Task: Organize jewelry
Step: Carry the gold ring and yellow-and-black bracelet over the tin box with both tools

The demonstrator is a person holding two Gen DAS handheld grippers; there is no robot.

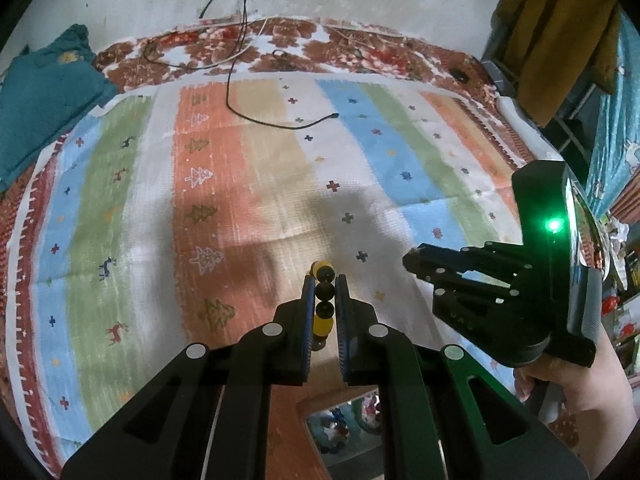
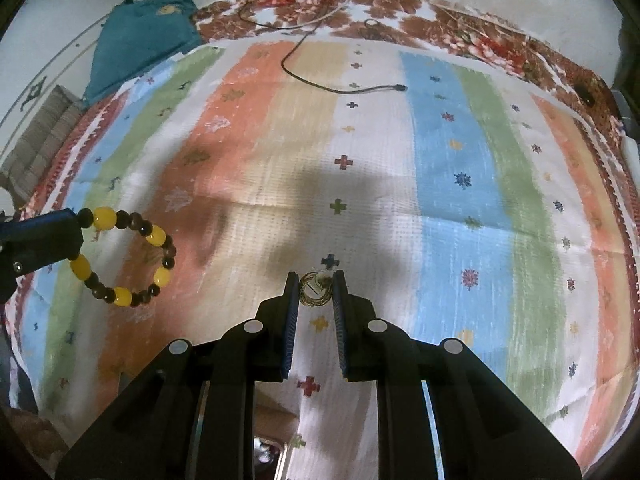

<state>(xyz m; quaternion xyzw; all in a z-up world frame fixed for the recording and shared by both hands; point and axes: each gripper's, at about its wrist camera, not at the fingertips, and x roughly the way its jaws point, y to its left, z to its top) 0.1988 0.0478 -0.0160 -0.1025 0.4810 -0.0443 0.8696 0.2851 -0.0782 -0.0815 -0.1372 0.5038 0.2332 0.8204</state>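
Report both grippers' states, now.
Left gripper: shut on yellow-and-dark beaded bracelet.
Right gripper: shut on thin gold wire ring.

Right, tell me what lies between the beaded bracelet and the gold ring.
Nothing but bare striped cloth. The right wrist view shows the beaded bracelet in the left gripper and the gold ring in the right gripper.
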